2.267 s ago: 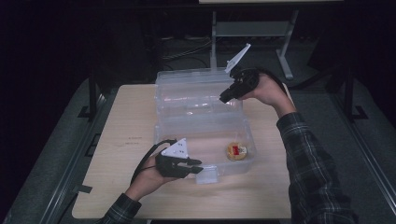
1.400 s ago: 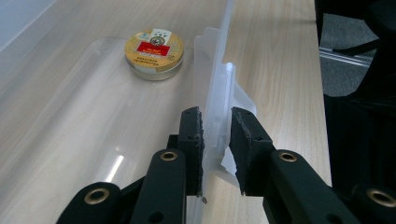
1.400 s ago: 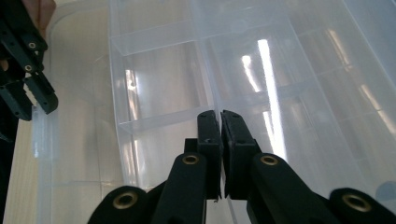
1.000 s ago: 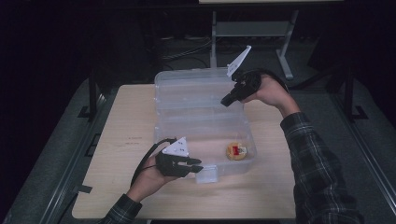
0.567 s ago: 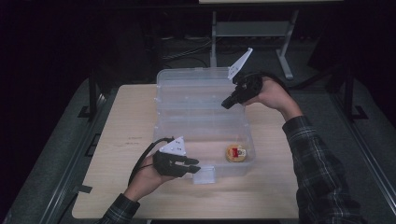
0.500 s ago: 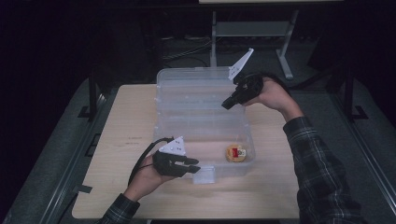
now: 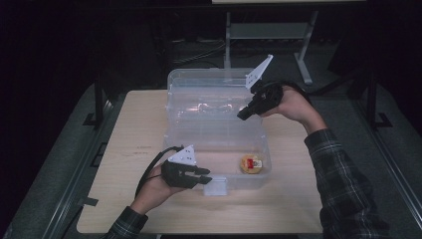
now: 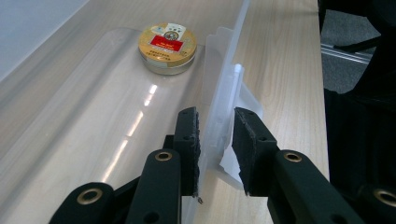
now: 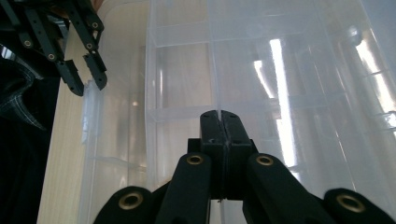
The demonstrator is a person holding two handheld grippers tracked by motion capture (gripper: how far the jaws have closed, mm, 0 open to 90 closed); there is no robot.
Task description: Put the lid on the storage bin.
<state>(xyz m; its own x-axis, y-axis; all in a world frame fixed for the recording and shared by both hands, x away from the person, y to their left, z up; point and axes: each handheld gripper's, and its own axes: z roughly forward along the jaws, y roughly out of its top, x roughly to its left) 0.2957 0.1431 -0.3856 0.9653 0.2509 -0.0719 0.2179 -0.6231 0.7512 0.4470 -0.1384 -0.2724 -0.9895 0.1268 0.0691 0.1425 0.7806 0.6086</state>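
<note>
We see left hand-held gripper (image 8: 215, 140) parted, straddling clear storage box (image 7: 219, 134) front wall; right hand-held gripper (image 9: 219, 122) clenched on divider (image 9: 215, 60); gold tin (image 8: 167, 47) inside.

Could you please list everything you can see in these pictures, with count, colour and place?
Storage box: one, clear plastic, open, centre of table.
Lid: one, clear, raised at the box's far side.
Latch tab: one, clear, box's near edge.
Tin: one, gold with red label, inside box, near right corner.
Table: one, light wood.
Left gripper: black, jaws either side of the box's front wall.
Right gripper: black, shut on a lid rib.
</note>
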